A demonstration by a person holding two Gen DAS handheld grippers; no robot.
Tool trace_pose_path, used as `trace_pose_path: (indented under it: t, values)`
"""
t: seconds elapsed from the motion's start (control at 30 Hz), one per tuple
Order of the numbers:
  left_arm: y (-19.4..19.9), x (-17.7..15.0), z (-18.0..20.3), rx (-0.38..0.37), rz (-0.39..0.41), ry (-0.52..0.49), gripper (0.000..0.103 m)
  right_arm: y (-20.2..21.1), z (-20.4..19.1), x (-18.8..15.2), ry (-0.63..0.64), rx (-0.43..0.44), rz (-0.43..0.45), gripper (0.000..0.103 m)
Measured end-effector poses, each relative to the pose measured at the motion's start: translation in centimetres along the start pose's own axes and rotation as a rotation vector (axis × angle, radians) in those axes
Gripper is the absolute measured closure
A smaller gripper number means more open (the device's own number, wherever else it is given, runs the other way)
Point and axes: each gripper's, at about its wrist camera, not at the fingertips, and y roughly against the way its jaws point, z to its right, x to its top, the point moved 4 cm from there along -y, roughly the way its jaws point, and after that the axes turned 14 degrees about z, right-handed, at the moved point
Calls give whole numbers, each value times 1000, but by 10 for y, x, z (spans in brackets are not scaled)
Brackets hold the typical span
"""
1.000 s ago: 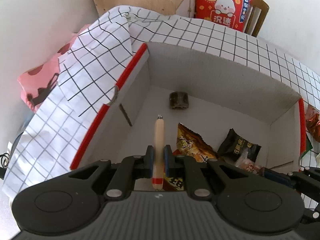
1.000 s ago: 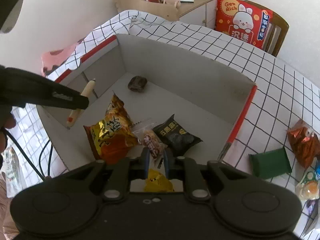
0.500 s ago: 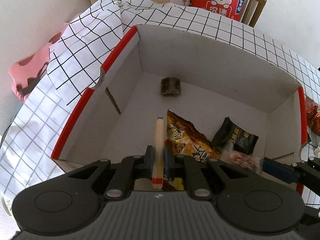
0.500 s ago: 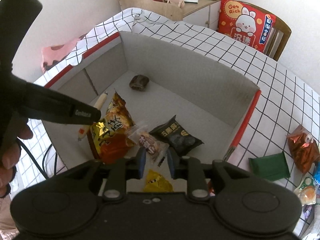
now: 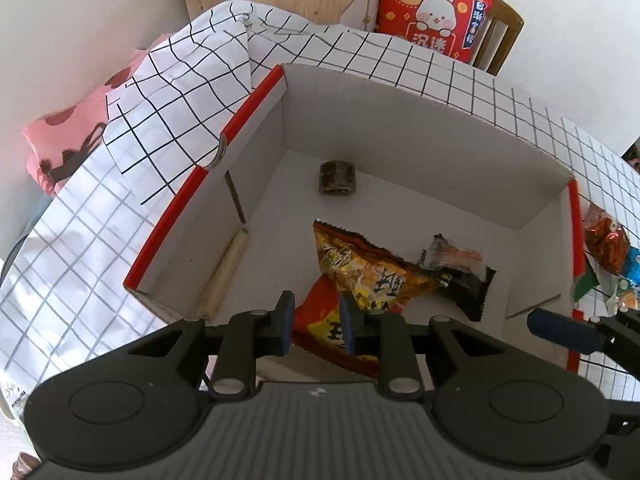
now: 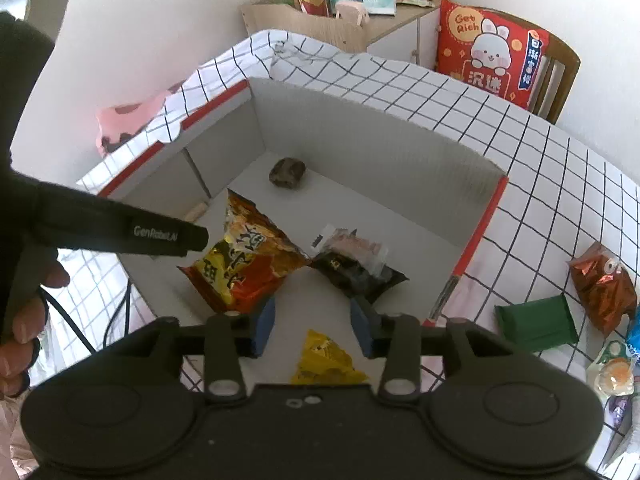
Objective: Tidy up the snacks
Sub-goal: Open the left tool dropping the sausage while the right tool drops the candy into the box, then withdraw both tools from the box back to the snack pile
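Lying along box [image 5: 420, 128] left wall, sausage stick [image 5: 224, 276], tip toward far corner.

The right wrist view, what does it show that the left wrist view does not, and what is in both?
Only the right wrist view shows the yellow packet, the whole green packet and the person's hand.

Only the left wrist view shows the sausage stick full length against the box wall.

Both show the white box, the orange bag, the black packet and the dark snack.
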Motion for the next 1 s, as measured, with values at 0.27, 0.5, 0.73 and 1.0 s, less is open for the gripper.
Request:
trace_pose_path:
  t: [0.27, 0.5, 0.73, 1.0]
  values:
    - [26, 0, 7, -43, 50, -1, 73, 27, 7, 3, -30, 10, 57, 39]
    - [51, 0, 19, -65, 109, 0, 50, 53, 12, 5, -62, 28, 100, 31]
    - [78, 2, 37, -90, 178, -21, 48, 80, 13, 6, -75, 36, 142, 22]
    - [104, -5, 64, -131, 242, -38, 38, 112, 24, 3, -94, 38, 183, 15]
